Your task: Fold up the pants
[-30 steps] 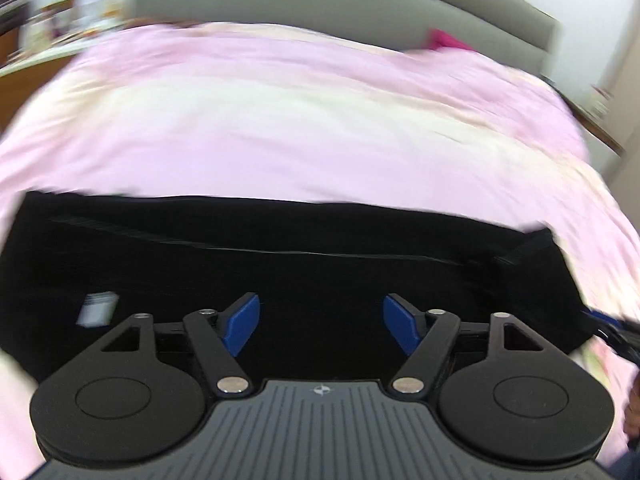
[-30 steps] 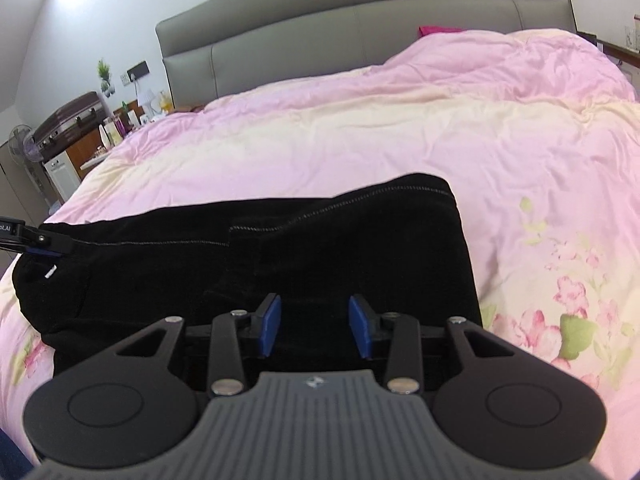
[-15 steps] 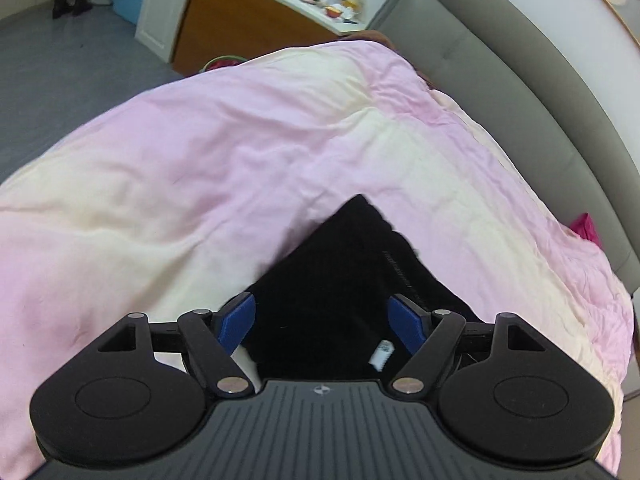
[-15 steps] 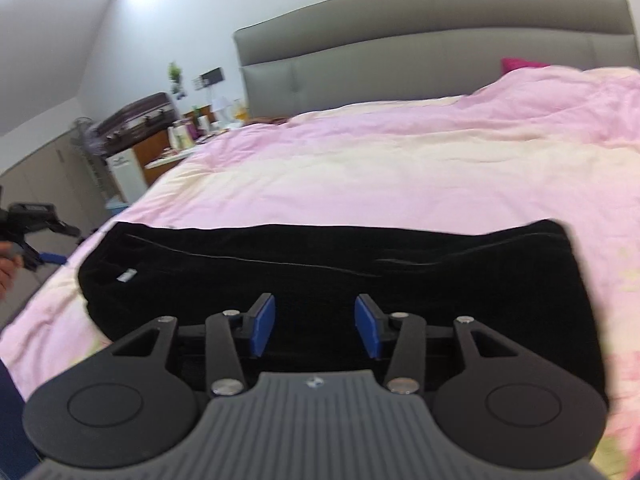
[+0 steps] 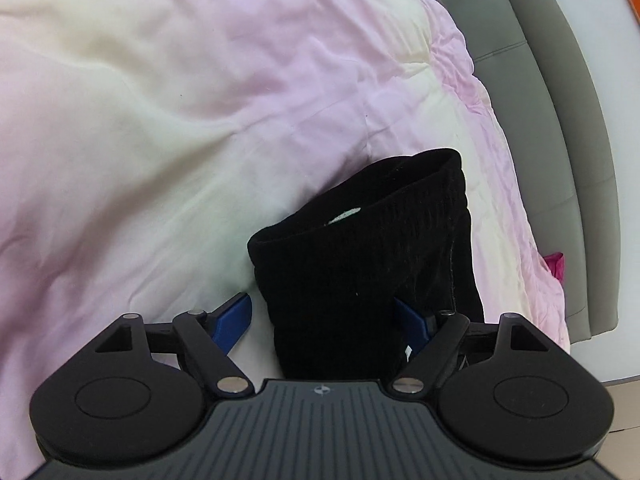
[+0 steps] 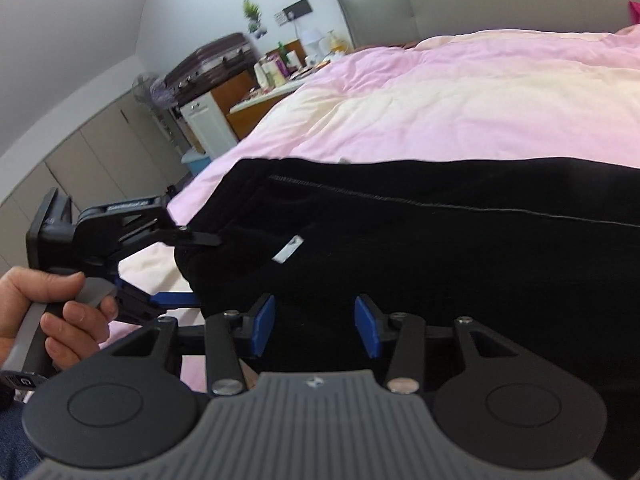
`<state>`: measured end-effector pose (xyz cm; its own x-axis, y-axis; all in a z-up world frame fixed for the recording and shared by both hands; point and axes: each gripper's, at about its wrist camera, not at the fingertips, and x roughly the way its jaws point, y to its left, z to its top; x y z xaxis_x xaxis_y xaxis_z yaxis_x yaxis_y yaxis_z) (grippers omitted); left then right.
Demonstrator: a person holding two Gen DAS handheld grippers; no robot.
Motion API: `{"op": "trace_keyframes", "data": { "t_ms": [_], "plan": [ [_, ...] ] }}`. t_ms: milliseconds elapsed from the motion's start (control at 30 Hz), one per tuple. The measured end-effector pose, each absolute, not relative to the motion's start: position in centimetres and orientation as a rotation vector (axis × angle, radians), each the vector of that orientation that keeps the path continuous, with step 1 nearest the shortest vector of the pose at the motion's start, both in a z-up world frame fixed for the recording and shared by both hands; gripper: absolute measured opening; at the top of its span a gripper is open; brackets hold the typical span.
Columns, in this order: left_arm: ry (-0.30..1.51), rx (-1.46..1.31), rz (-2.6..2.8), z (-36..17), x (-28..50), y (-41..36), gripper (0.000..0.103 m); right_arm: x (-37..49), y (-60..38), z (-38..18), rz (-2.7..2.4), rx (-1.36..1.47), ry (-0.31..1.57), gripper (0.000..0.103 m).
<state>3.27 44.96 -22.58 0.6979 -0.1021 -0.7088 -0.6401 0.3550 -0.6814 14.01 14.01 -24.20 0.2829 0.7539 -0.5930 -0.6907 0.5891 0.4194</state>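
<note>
The black pants (image 6: 440, 240) lie folded lengthwise on the pink and cream duvet (image 6: 460, 100). In the left wrist view the pants' end (image 5: 368, 264) sits between the open blue fingers of my left gripper (image 5: 324, 320), with a white label showing. In the right wrist view the left gripper (image 6: 176, 264) straddles the pants' left end, one finger above and one below. My right gripper (image 6: 316, 328) is open over the pants' near edge, its blue pads apart with cloth between them.
A grey padded headboard (image 6: 480, 4) stands behind the bed. A cluttered side table (image 6: 272, 76), white cabinet and fan stand at the far left. A magenta item (image 5: 556, 264) lies near the headboard. A hand (image 6: 48, 312) holds the left gripper.
The left gripper has swung round to the pants' end and closed in on it, so the cloth now lies between its fingers. The right gripper has shifted left along the pants' near edge.
</note>
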Motion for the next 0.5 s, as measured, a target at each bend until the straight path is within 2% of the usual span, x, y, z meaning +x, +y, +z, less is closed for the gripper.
{"op": "trace_keyframes", "data": {
  "t_ms": [267, 333, 367, 400, 467, 500],
  "plan": [
    [0.660, -1.158, 0.361, -22.8, 4.8, 44.9, 0.092, 13.9, 17.0, -25.7, 0.833, -0.025, 0.826, 0.042],
    [0.661, -1.159, 0.383, -22.9, 4.8, 44.7, 0.084, 13.8, 17.6, -25.8, 0.778, -0.058, 0.800, 0.042],
    [0.666, -1.143, 0.403, -22.7, 4.8, 44.5, 0.071, 13.8, 17.6, -26.2, 0.758, -0.071, 0.801, 0.042],
    [0.663, -1.126, 0.411, -22.4, 4.8, 44.3, 0.063, 13.7, 17.8, -26.7, 0.739, -0.087, 0.813, 0.042],
    [0.619, -1.059, 0.385, -21.1, 4.8, 43.5, 0.050, 13.2, 18.1, -27.4, 0.717, -0.105, 0.801, 0.043],
    [0.593, -0.990, 0.359, -19.8, 5.0, 42.8, 0.048, 12.9, 18.2, -27.6, 0.710, -0.117, 0.782, 0.043]
  ]
}}
